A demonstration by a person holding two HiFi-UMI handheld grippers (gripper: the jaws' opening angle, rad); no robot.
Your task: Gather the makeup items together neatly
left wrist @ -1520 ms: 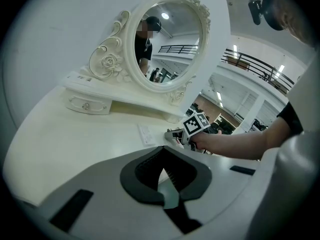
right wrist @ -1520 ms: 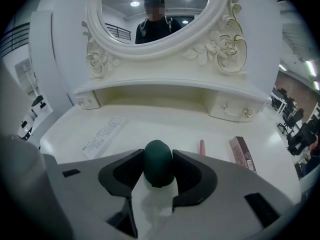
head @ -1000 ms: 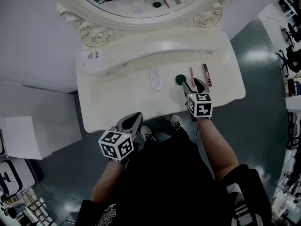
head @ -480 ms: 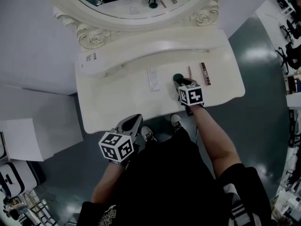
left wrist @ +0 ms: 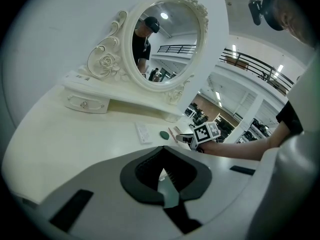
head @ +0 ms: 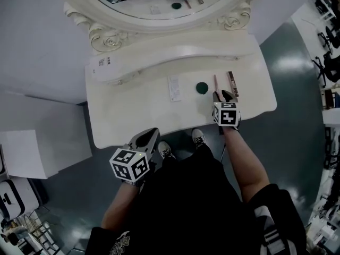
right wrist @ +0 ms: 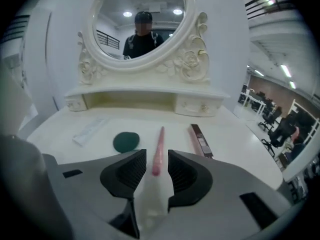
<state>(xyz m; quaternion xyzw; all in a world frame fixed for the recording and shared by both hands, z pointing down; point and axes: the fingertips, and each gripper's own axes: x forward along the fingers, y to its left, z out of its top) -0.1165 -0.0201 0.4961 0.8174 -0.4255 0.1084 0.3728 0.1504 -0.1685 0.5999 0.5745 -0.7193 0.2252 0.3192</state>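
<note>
Desk (head: 133, 110): white, curved front edge, raised shelf (head: 175, 49) along the back under an oval mirror (head: 159, 7); left half bare and open from the front edge to the shelf; a bare strip runs along the front edge on the right.

Items, in a row on the right half, midway between shelf and front edge:
- pack (head: 175, 88): white, flat, lying lengthwise front to back; leftmost, well clear of every edge;
- disc (head: 201, 87): dark green, round, flat; near the pack, apart from it;
- stick (head: 215, 82): pink, thin, pointing front to back; just right of the disc, not touching it;
- tube (head: 232, 83): brown, roughly parallel to the stick and apart from it; rightmost, with open desk between it and the right edge.

Right gripper (head: 222, 95): over the desk, aimed at the mirror; jaws about half spread, astride the near end of the stick; a sliver of gap shows on each side of the stick, so the pads are not seen pressing it.

Left gripper (head: 150, 135): at the desk's front edge, left of the items and well apart from them; jaws pressed together, nothing between them; floor (head: 287, 137) below and to the right is dark and glossy.
</note>
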